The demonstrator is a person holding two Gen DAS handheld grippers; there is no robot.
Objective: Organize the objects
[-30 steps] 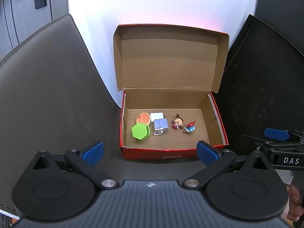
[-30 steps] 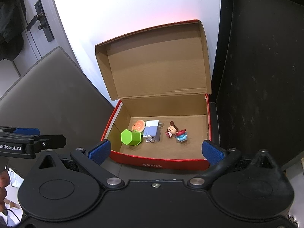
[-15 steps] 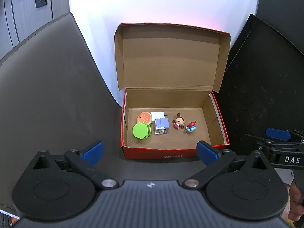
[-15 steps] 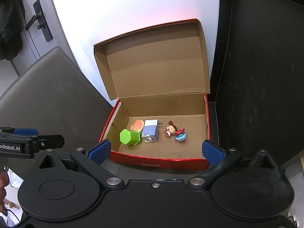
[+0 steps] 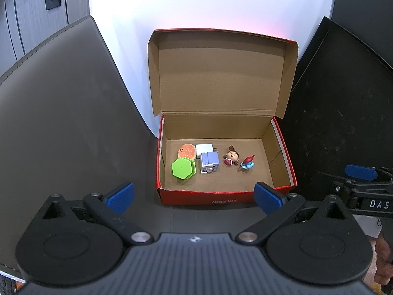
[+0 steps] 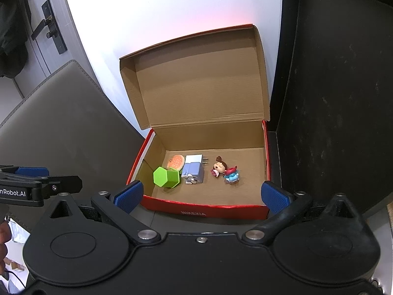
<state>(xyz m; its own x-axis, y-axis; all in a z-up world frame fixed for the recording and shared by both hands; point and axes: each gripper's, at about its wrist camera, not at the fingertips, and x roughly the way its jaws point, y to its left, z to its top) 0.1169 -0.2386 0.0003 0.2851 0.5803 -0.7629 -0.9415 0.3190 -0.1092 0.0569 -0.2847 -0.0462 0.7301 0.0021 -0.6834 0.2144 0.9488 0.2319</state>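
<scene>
So the red cardboard box point(image 5: 227, 198) sits on a dark mat point(image 5: 73, 132), lid flipped up against the white wall point(image 5: 208, 2) behind it, and all the little things are inside on the brown floor. Left cluster: a green hexagon block point(image 5: 183, 169) at the front, a burger-looking toy point(image 5: 187, 151) just behind it and touching or nearly so, then a white charger plug point(image 5: 204, 147) with its prongs pointing right, and a pale blue boxy toy point(image 5: 209, 162) right in front of the charger. A bit to the right, apart from that group, a small doll with brown hair point(image 5: 231, 158) lies on its back, and a red and blue figure point(image 5: 247, 162) is just beside it (from the right wrist view those 2 look like they touch, can't really tell).

Both grippers are hanging back on the near side of the box, not touching it. The left gripper point(image 5: 194, 198) has its 2 blue pads spread wide with nothing between them. Same story for the right gripper point(image 6: 202, 194), wide apart and holding nothing; its pads frame the front wall of the box in its own view.

A black panel point(image 6: 331, 98) stands right of the box, and a door with a dark handle point(image 6: 50, 28) shows far left.
</scene>
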